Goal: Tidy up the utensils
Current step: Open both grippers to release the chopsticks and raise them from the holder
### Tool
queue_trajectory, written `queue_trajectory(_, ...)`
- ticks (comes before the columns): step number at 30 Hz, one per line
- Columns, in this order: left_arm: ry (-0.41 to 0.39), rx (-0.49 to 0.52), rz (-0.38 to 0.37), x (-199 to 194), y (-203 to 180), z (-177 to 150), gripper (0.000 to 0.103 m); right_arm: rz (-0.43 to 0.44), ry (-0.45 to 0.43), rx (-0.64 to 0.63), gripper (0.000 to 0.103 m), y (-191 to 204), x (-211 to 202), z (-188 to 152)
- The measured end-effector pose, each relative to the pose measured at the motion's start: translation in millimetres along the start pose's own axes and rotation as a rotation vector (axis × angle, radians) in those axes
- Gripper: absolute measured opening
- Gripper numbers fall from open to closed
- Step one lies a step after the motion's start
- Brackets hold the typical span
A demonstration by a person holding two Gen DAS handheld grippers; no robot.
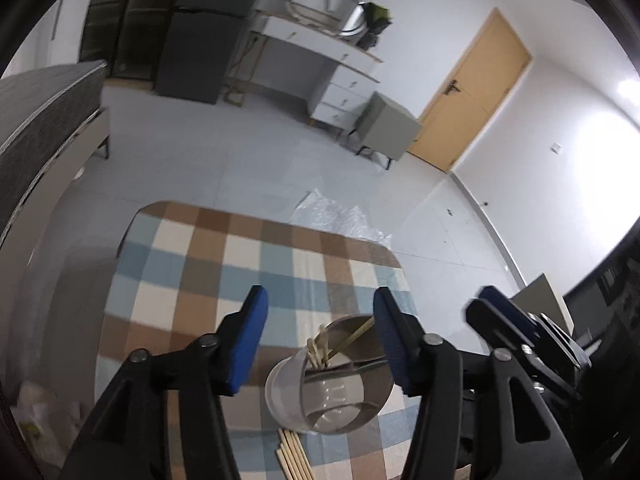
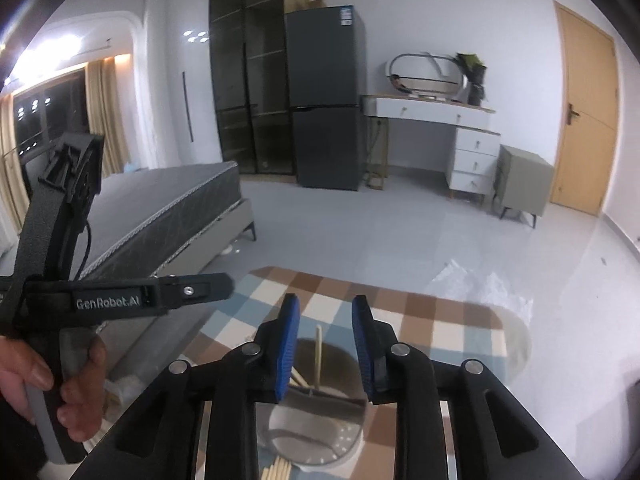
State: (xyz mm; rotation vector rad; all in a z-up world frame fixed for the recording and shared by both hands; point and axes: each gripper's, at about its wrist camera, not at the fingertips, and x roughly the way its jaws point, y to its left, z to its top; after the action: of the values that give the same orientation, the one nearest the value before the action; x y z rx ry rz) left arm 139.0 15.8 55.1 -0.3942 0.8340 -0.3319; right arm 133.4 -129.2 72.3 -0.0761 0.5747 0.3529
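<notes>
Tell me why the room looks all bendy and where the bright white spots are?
Both views use a fisheye lens, so straight things bow outward: the door leans in the left wrist view. Glare whitens the wall at its right edge; in the right wrist view lamps flare above the curtains at upper left. The shelf looks slightly smeared.

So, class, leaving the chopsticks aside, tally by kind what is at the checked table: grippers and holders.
grippers: 2, the left gripper and the right gripper
metal holder: 1
total: 3
</notes>
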Motion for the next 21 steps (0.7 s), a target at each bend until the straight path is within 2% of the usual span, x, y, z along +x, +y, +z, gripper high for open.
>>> queue_trajectory(3, 0.008, -0.009, 0.036, -9.1, 0.7, -4.8, 0.05, -0.012, -0.018, 0.022, 0.042, -1.4, -17.0, -5.3)
queue_trajectory(6, -0.002, 0.009, 0.069, -21.8, -4.1, -11.3, 0.052, -0.019, -0.034, 0.041, 0.045, -1.1, -31.5, -9.0)
queue_trajectory(9, -0.029, 0.033, 0.098, -36.4, -11.0, -18.3, 0.062, -0.024, -0.052, 0.06, 0.051, 0.5, -44.9, -11.8)
queue_trajectory(13, -0.058, 0.055, 0.125, -50.9, -18.0, -26.1, 0.064, -0.033, -0.073, 0.081, 0.061, 3.4, -61.6, -16.9)
queue_trajectory(21, -0.095, 0.101, 0.154, -71.0, -28.3, -43.3, 0.072, -0.055, -0.107, 0.127, 0.071, 6.1, -85.5, -31.0)
